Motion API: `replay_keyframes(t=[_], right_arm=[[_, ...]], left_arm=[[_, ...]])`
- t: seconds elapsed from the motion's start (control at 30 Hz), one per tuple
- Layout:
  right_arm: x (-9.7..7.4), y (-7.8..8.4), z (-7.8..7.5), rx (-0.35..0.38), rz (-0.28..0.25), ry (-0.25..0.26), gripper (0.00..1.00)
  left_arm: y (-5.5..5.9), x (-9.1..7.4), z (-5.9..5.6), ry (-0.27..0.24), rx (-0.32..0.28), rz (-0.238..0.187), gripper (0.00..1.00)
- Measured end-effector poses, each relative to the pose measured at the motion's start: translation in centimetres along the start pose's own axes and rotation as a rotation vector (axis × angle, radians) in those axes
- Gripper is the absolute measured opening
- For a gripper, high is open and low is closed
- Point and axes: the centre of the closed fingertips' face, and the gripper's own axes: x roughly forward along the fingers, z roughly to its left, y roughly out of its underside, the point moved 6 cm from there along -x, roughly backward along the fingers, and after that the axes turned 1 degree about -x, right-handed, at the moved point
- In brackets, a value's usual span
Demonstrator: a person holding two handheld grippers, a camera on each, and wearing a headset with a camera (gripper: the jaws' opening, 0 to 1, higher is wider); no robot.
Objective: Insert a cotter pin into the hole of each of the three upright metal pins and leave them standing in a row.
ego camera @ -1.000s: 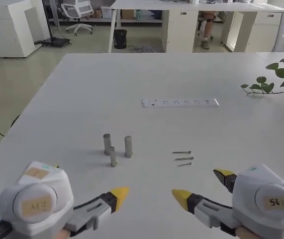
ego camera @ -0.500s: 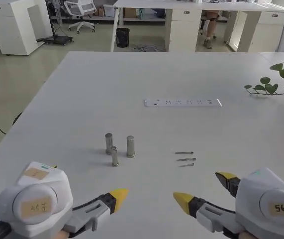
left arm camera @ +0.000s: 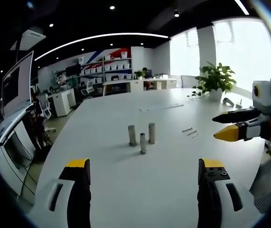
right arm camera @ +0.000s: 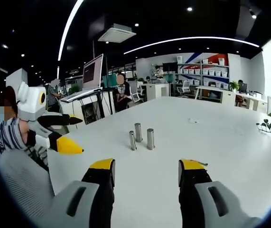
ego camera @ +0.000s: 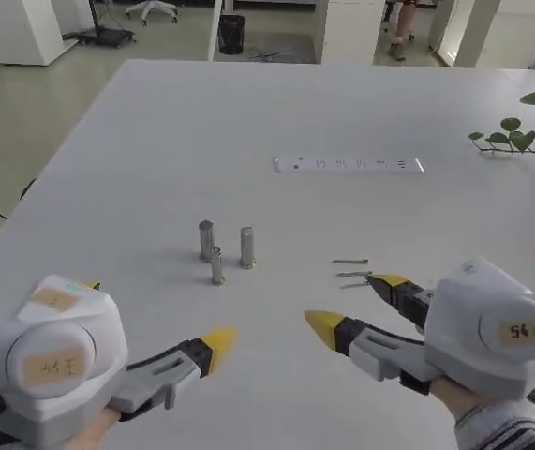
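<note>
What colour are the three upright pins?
The upright pins are silvery grey metal; clearest in the head view.

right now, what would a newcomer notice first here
The left gripper and right gripper, both open and yellow-tipped, hover in the foreground over a white table. Mid-table, three metal pins stand clustered, with three cotter pins lying to their right.

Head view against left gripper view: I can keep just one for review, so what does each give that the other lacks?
Head view adds a black bin on the floor and the labelled white body of the left hand-held gripper. Left gripper view adds a monitor, wall shelving and ceiling lights. Both have three upright metal pins, the cotter pins, the power strip and the open right hand-held gripper.
</note>
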Motion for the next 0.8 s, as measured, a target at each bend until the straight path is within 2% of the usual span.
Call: replay_keyframes(t=[0.2,0.33,0.53,0.63,0.8], right_arm=[[3.5,-1.6,1.6,-0.054,-0.011,-0.088,0.44],[6.3,-1.8,2.4,-0.081,0.015,-0.139,0.40],[10.0,-2.1,2.6,-0.102,0.029,-0.173,0.32],[11.3,-2.3,2.5,-0.107,0.033,-0.177,0.29],[13.7,-2.1,2.9,-0.048,0.051,-0.203,0.26]], left_arm=[[0.2,-0.3,0.5,-0.004,0.005,0.012,0.91],[0.3,-0.5,0.6,-0.003,-0.003,0.004,0.91],[0.3,-0.7,1.0,-0.006,-0.007,-0.001,0.90],[0.3,-0.6,1.0,-0.010,-0.005,-0.004,0.90],[0.5,-0.3,0.8,-0.001,-0.010,-0.003,0.89]])
